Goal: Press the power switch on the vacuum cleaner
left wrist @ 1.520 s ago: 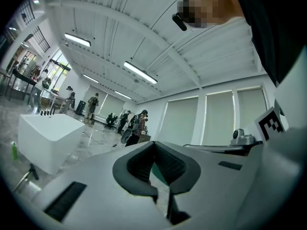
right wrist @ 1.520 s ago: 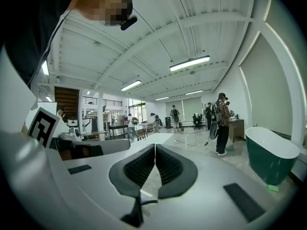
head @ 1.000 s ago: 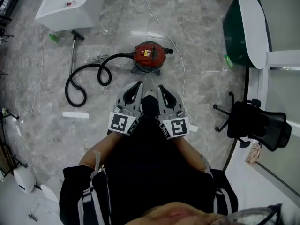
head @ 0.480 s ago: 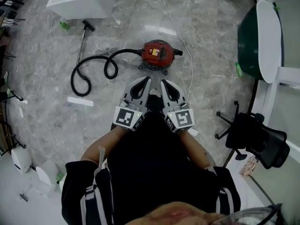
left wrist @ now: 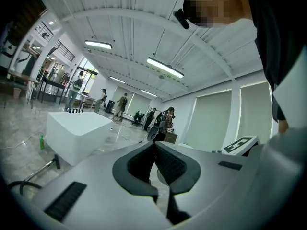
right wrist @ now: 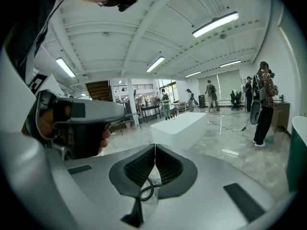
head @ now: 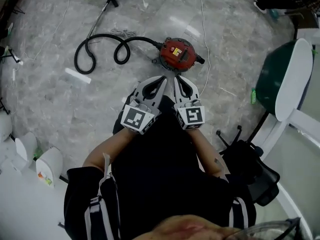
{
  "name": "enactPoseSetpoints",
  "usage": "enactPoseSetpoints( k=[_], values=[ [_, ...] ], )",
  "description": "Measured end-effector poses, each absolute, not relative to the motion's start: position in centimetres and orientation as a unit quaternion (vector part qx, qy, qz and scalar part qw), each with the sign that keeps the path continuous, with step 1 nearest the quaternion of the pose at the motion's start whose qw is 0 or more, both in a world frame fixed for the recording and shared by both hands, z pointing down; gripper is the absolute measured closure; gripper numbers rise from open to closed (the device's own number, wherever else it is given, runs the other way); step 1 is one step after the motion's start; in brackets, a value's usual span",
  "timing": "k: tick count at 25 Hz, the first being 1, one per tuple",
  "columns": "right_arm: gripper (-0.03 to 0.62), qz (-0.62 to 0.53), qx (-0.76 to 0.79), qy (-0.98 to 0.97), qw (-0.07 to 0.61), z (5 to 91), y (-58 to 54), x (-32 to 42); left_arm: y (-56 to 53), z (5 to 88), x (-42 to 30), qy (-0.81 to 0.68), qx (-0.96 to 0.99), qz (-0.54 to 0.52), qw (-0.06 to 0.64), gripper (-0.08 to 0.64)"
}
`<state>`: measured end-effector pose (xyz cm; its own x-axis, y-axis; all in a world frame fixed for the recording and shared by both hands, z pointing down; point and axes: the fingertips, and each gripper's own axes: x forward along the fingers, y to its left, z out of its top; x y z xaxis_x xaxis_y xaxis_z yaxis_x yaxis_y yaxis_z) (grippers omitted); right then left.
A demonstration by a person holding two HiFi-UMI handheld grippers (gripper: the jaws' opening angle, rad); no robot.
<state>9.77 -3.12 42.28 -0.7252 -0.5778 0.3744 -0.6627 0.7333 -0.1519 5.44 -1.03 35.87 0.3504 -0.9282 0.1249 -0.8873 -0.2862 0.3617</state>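
Observation:
In the head view a red round vacuum cleaner sits on the marble floor, with a yellow label on top and a black hose curling off to the left toward its wand. My left gripper and right gripper are held side by side just below the vacuum, apart from it, both pointing up toward it. Both are shut with nothing between the jaws. In the left gripper view the left gripper has its tips touching; in the right gripper view the right gripper is the same.
A white power cord runs past the vacuum's right side. A green-and-white chair and a black office chair stand at right. White bins sit at lower left. A white block and several people show in the gripper views.
The head view has shifted: the vacuum now lies higher and further right in the picture and closer to the gripper tips. Both grippers stay shut and side by side.

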Motion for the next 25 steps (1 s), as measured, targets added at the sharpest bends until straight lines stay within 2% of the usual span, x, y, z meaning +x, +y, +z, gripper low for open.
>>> enactPoseSetpoints(
  k=[13, 19, 25],
  values=[
    [0.573, 0.136, 0.299, -0.918, 0.222, 50.1, -10.7, 10.2, -1.9, 37.5, 2.7, -0.627, 0.752, -0.068, 0.192, 0.541],
    [0.574, 0.137, 0.272, -0.912, 0.273, 55.4, -11.3, 9.9, -2.0, 38.5, 2.7, -0.636, 0.744, -0.076, 0.191, 0.541],
    [0.574, 0.136, 0.243, -0.912, 0.302, 59.3, -10.1, 8.2, -1.4, 41.4, 1.2, -0.65, 0.725, -0.055, 0.222, 0.541]
  ],
)
